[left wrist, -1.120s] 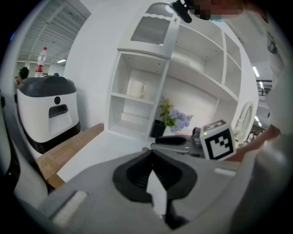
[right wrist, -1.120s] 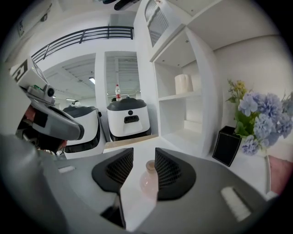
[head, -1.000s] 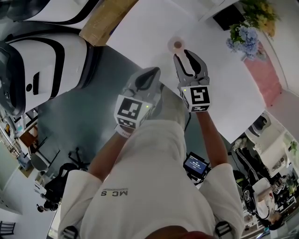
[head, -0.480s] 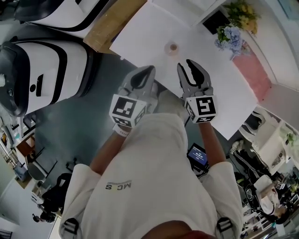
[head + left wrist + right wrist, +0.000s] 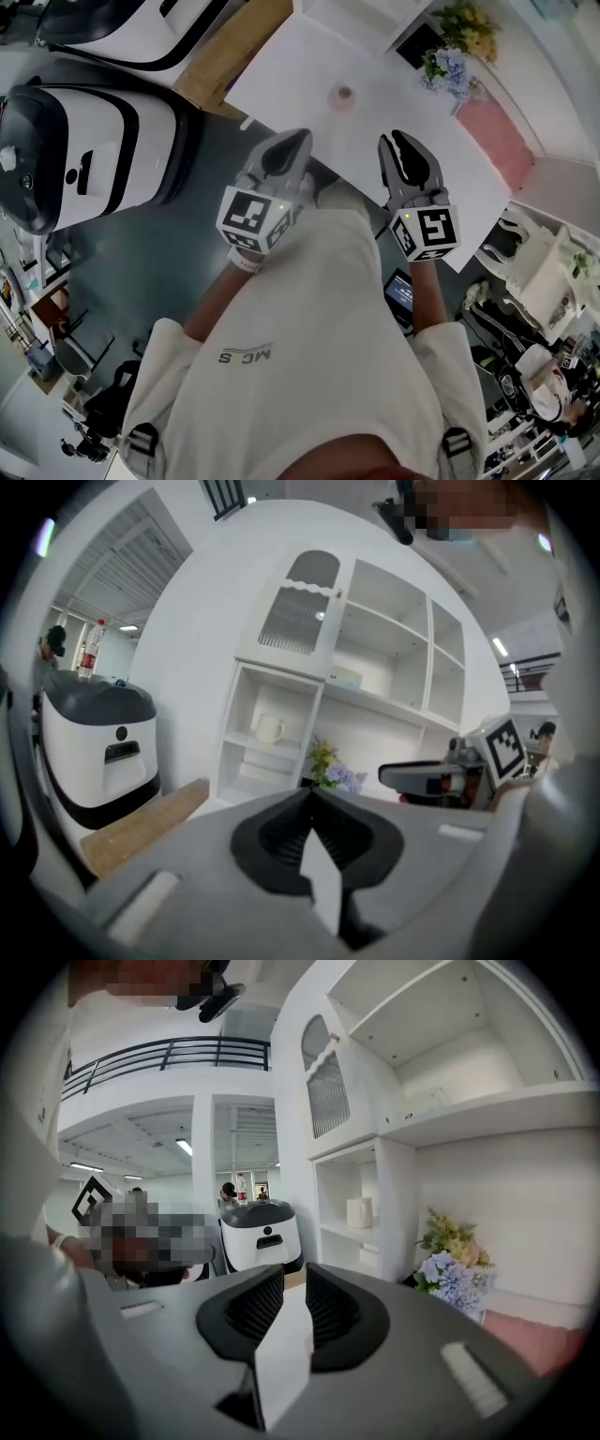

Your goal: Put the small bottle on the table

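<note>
The small bottle (image 5: 343,95) stands alone on the white table (image 5: 422,112), seen from above as a pale round shape with a brownish top. My left gripper (image 5: 295,141) hangs over the table's near edge, shut and empty; in the left gripper view its tips (image 5: 310,794) meet. My right gripper (image 5: 403,142) is to the right of the bottle and nearer to me, well apart from it. Its jaws have just been closing and a narrow gap remains (image 5: 294,1274), with nothing between them. Neither gripper view shows the bottle.
A white-and-black machine (image 5: 84,150) stands on the floor at the left, with a brown board (image 5: 220,56) beside the table. Flowers (image 5: 448,61) and a pink cloth (image 5: 502,136) are at the table's far right. A white shelf unit (image 5: 309,714) stands behind.
Both grippers have drawn back from the bottle, which stays on the table. The right gripper has shifted to the right and its wide-open jaws have narrowed.
</note>
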`<state>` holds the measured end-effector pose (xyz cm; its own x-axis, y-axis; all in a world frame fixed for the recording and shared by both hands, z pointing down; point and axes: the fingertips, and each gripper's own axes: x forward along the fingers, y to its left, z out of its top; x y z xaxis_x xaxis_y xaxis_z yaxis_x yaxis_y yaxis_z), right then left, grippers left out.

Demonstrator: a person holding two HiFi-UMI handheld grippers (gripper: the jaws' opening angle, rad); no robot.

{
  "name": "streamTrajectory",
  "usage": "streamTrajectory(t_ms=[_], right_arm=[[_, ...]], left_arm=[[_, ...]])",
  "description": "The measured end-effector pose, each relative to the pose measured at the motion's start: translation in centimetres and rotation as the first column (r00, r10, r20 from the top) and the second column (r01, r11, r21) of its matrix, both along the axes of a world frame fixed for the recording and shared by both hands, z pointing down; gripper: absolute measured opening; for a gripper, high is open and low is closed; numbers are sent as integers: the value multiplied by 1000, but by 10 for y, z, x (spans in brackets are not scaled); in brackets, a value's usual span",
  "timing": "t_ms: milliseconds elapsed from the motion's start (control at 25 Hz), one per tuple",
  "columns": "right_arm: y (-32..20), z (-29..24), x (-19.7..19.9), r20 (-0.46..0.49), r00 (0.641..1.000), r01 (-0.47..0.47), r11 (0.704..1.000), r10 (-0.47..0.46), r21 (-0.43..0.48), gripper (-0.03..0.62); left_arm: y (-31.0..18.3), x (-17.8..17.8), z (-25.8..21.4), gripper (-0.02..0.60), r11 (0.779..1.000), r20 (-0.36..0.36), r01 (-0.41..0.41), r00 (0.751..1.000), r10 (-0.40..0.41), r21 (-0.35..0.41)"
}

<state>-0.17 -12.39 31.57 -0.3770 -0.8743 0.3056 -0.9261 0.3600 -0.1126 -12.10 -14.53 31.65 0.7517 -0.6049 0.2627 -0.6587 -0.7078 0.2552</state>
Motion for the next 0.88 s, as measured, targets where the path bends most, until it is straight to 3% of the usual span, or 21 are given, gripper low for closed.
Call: streamTrajectory(t_ms=[400, 880], right_arm=[[29, -20, 2, 43, 998, -44, 999, 44, 10, 67], [38, -34, 0, 31, 998, -53, 997, 51, 56, 55]], left_arm=[[9, -14, -22, 2, 999, -14, -5, 1000, 5, 42], [18, -7, -29, 2, 997, -14, -47, 999, 48, 58]])
